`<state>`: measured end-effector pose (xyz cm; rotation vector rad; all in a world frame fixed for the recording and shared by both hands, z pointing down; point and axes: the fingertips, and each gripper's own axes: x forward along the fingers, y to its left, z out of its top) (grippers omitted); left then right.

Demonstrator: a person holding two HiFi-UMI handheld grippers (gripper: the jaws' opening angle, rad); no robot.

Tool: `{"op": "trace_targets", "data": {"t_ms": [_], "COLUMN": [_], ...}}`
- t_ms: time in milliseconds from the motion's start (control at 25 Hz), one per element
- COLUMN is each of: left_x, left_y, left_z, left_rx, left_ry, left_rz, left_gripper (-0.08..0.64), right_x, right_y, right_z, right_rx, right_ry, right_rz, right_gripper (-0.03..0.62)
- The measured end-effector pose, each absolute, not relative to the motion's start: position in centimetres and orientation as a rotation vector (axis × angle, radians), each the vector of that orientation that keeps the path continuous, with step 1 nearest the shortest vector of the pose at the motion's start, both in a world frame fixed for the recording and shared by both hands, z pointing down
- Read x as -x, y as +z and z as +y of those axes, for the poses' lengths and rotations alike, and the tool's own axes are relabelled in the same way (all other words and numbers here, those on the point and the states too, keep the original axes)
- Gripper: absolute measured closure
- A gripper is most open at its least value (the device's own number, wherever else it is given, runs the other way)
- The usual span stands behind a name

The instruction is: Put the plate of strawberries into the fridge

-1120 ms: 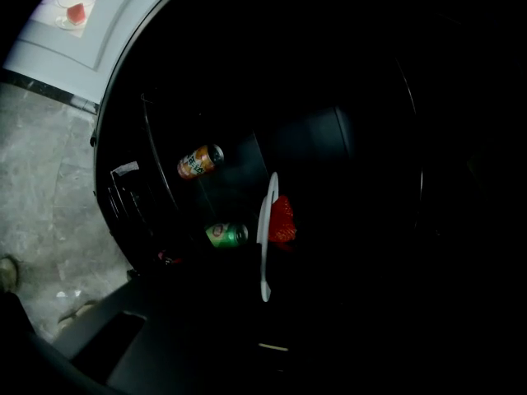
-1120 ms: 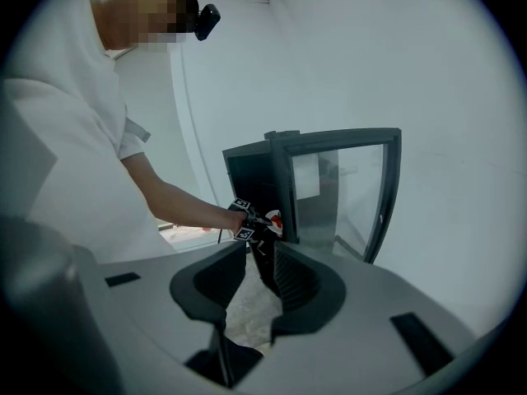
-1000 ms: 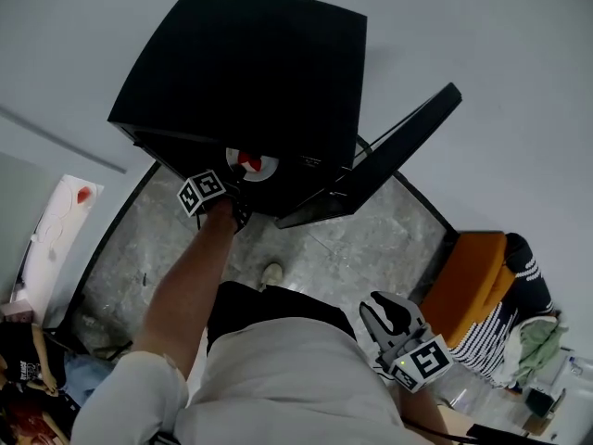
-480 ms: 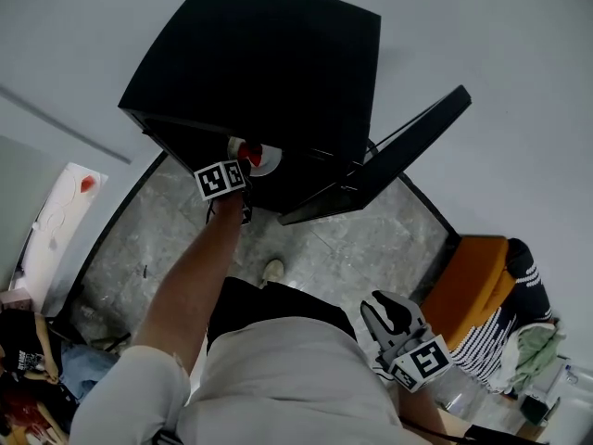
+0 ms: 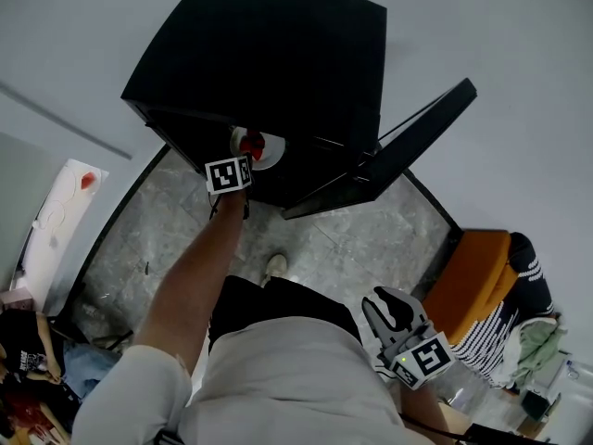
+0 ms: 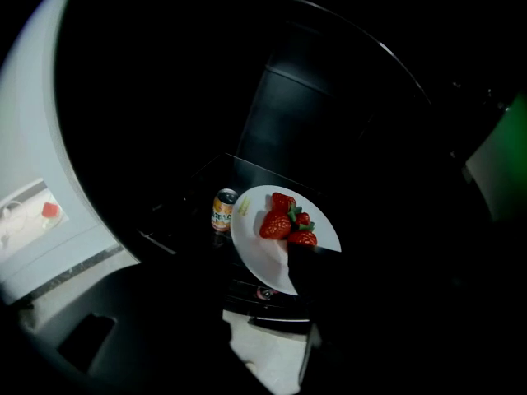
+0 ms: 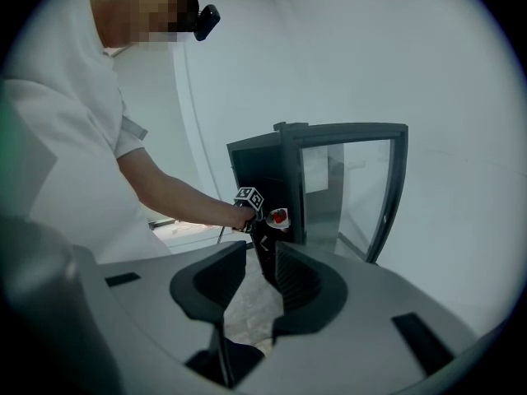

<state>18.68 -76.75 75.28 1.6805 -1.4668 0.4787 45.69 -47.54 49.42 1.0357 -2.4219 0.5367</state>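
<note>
A white plate with three red strawberries lies on a shelf inside the black fridge. The plate also shows in the fridge's mouth in the head view. My left gripper reaches into that opening on an outstretched arm. Its jaws are opening, and one dark jaw still overlaps the plate's near rim. The glass door stands open to the right. My right gripper hangs low by my hip, with a narrow gap between its jaws and nothing in them.
An orange drink can stands on the same shelf, left of the plate. On the marble floor, an orange seat with striped cloth sits at the right. A white surface lies at the far left.
My left gripper has moved in closer to the fridge opening, and the plate now sits deeper inside. The right gripper has stayed where it was.
</note>
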Motion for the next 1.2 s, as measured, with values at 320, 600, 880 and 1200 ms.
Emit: {"op": "trace_targets", "data": {"t_ms": [320, 600, 880, 1200], "left_x": [-17.0, -15.1, -11.8, -7.5], "left_y": [72.8, 66.0, 58.6, 49.9], "left_z": [-73.9, -67.3, -56.2, -44.4], "left_rx": [-1.754, -1.947, -2.115, -2.283], "left_ry": [0.401, 0.285, 0.251, 0.131], "left_rz": [-1.386, -1.168, -0.906, -0.601], "left_gripper": [0.357, 0.358, 0.462, 0.546], "right_x": [-41.7, -35.3, -28.1, -21.0], "right_y": [49.1, 48.2, 48.1, 48.0], "right_z": [-47.6, -47.0, -44.2, -38.9], "right_rx": [-1.012, -0.986, -0.961, -0.933], "right_ry": [0.505, 0.475, 0.489, 0.497], "right_rz": [-2.445, -2.498, -2.548, -2.567], "right_gripper": [0.479, 0.479, 0.502, 0.563]}}
